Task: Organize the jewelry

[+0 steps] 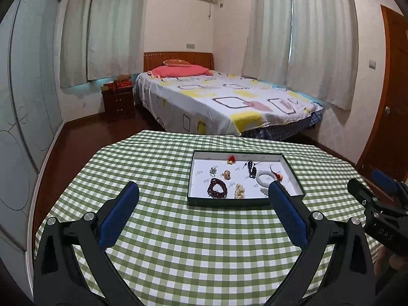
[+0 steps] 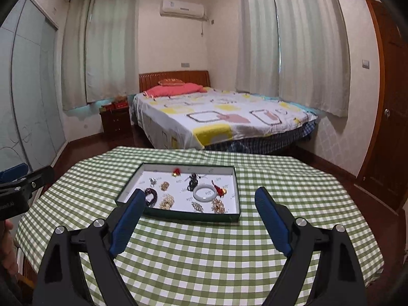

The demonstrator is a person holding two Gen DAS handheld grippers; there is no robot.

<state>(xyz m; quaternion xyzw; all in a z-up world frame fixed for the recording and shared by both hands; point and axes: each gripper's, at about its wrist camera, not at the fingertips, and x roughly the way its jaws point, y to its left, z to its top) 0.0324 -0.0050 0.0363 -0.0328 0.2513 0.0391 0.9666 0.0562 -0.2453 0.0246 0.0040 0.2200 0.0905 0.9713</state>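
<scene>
A shallow dark green tray (image 1: 229,201) (image 2: 178,216) with a white floor sits on the green checked table. It holds several jewelry pieces: a dark red bead bracelet (image 1: 217,188) (image 2: 151,194), a white jade bangle (image 1: 265,178) (image 2: 204,193), a black cord pendant (image 1: 251,168) (image 2: 192,181), gold pieces (image 1: 239,190) (image 2: 167,201) and a red charm (image 1: 231,159) (image 2: 176,172). My left gripper (image 1: 204,191) is open and empty, above the table just short of the tray. My right gripper (image 2: 200,196) is open and empty, also in front of the tray.
The table (image 1: 178,242) (image 2: 204,255) has a green and white checked cloth. The right gripper's body (image 1: 377,204) shows at the right of the left wrist view; the left gripper's body (image 2: 17,191) shows at the left of the right wrist view. A bed (image 1: 216,99) stands beyond the table.
</scene>
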